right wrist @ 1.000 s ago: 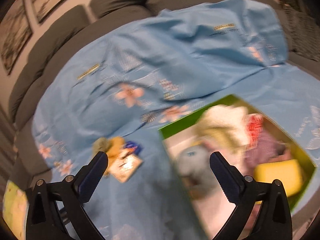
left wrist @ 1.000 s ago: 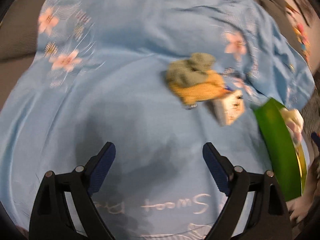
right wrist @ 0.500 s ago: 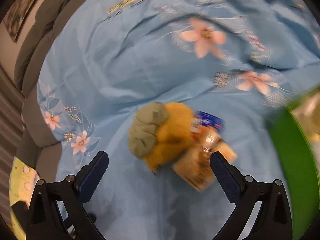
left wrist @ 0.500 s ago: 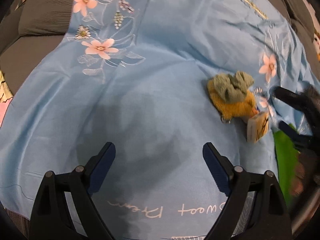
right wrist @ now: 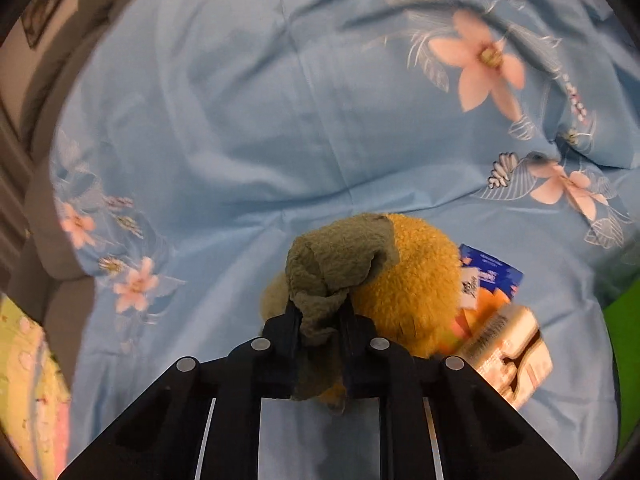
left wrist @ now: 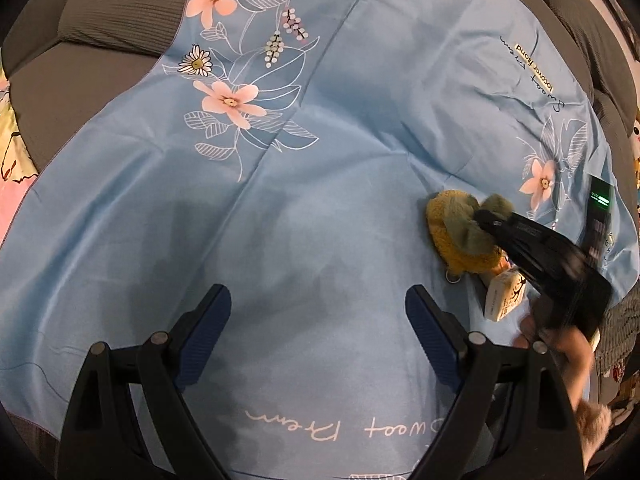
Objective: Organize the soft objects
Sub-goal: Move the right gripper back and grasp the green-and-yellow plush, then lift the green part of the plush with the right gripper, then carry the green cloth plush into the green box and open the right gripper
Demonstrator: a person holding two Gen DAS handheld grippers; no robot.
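Note:
A yellow plush toy [right wrist: 412,280] with a grey-green tuft [right wrist: 336,264] lies on the light blue flowered sheet [right wrist: 240,120]. My right gripper [right wrist: 320,316] has its jaws closing, and its pads press on the tuft from both sides. Cardboard tags [right wrist: 504,344] hang off the toy's right side. In the left wrist view the same toy [left wrist: 448,220] sits at the right, with the right gripper [left wrist: 486,216] reaching in from the lower right. My left gripper [left wrist: 316,320] hovers open over bare sheet, well left of the toy, with nothing between its fingers.
A green box wall [right wrist: 624,340] shows at the right edge. Grey sofa cushions [left wrist: 120,8] border the sheet at the back and left. A yellow-pink patterned cloth [right wrist: 24,380] lies at the far left. A person's hand [left wrist: 568,344] holds the right gripper.
My right gripper swung from over the green box to the plush toy, dropped onto it and shut on its green tuft. The left gripper drifted left, still open.

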